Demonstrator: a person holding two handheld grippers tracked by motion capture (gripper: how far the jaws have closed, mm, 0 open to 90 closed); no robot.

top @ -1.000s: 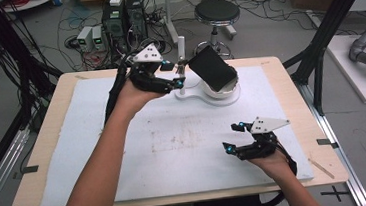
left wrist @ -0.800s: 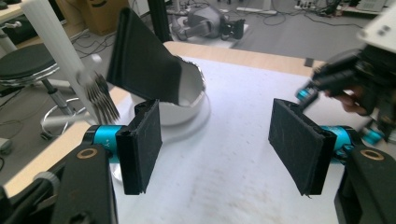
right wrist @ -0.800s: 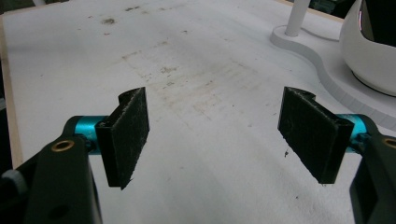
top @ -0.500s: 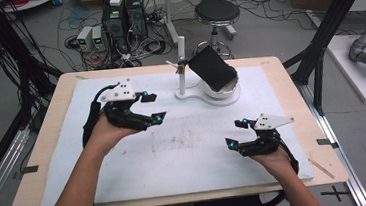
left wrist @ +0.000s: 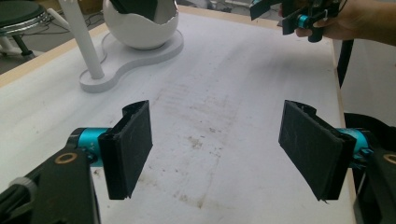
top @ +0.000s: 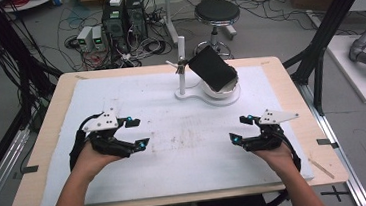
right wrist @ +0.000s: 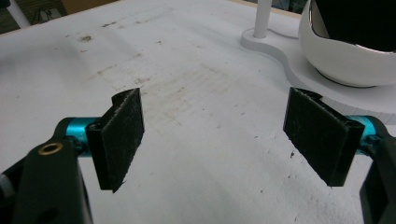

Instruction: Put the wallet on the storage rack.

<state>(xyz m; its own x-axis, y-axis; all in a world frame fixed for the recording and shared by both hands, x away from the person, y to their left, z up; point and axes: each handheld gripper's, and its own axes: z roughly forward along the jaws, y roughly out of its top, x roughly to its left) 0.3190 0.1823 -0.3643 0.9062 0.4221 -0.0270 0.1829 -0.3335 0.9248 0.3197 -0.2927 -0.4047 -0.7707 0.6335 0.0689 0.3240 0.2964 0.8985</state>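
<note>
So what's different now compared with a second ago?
The left gripper drew back from the thin white upright post to the near left of the white padded table cover, its empty jaws opening. The right gripper and the black slab in the white egg-shaped holder stayed put.

I am finding no legible text, label, brand, number or sign anywhere ahead of my fingers; the boxes on the floor beyond the table are showing no lettering that can be read.
</note>
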